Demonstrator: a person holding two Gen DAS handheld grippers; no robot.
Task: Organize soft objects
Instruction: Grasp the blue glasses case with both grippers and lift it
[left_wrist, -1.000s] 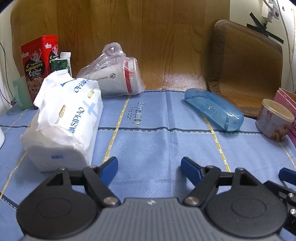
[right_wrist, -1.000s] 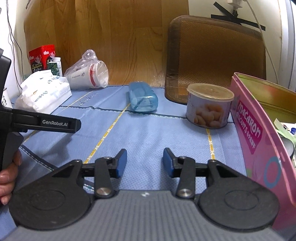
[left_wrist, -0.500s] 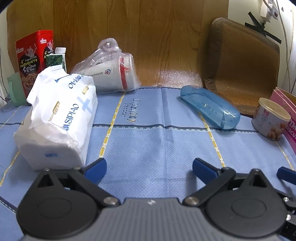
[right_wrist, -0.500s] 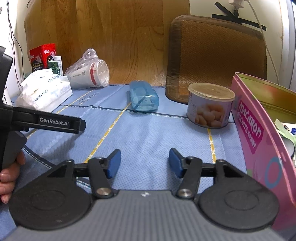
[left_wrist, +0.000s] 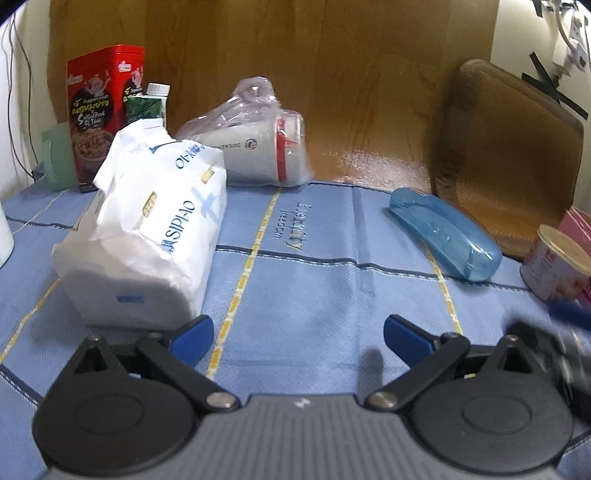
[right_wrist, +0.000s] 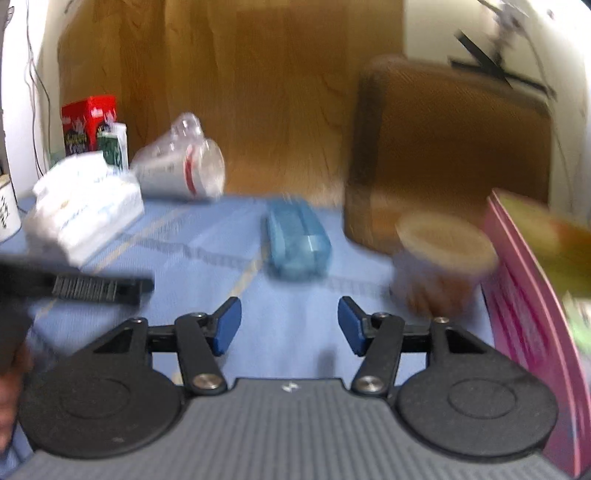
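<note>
Left wrist view: our left gripper (left_wrist: 298, 334) has its jaws spread wide, nothing between them but the blue checked cloth (left_wrist: 314, 288). The white plastic-wrapped tissue pack (left_wrist: 147, 236), the soft thing here, lies just ahead of the left jaw and a bit outboard, close to the blue pad but we can't tell if touching. Behind it stand a red printed tin (left_wrist: 98, 110) and a small green carton with a white cap (left_wrist: 147, 105). Ahead of the jaws, near the wooden wall, a white cup in a clear plastic bag (left_wrist: 255, 147) lies on its side. Ahead and right of the right jaw lies a translucent blue oblong case (left_wrist: 445, 232); further right, a small round can with a tan lid (left_wrist: 557, 264).

Right wrist view, blurred: our right gripper (right_wrist: 289, 325) has jaws opening, nothing between them. The tissue pack is far left of the left jaw, the blue case straight ahead, the can ahead of the right jaw, a pink box (right_wrist: 528, 302) outboard right.
</note>
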